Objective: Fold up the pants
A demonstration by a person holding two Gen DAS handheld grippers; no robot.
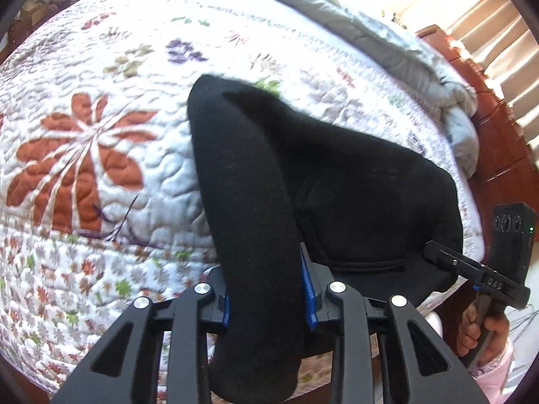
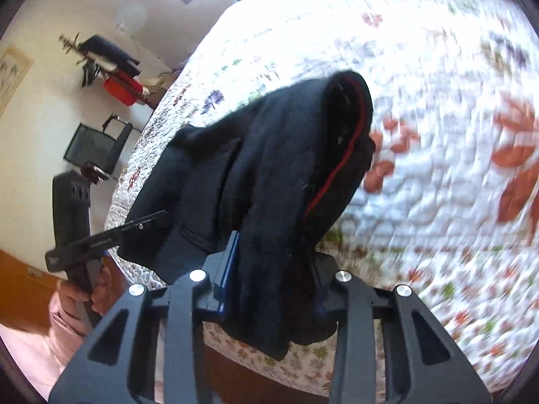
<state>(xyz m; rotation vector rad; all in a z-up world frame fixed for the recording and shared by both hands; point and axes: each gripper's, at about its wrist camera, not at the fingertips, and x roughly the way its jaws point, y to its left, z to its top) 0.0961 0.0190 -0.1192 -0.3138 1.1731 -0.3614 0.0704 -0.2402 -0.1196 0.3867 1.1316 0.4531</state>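
The black pants (image 1: 337, 168) lie bunched near the front edge of a bed, partly lifted off the quilt. In the left wrist view a thick fold runs between the blue pads (image 1: 310, 296) of my left gripper (image 1: 267, 303), which is shut on it. My right gripper (image 1: 429, 250) reaches into the cloth at the right, with a hand (image 1: 481, 330) on its handle. In the right wrist view the pants (image 2: 269, 151) show a thin red stripe and pass between the pads of my right gripper (image 2: 274, 279), shut on them. My left gripper (image 2: 158, 219) bites the cloth's left edge.
A white quilt with floral print (image 1: 101, 134) covers the bed (image 2: 438, 202). A grey blanket (image 1: 404, 50) lies along its far side. A dark chair (image 2: 97, 148) and a rack with clothes (image 2: 111, 67) stand by the wall. Reddish wood (image 1: 498, 155) shows past the bed.
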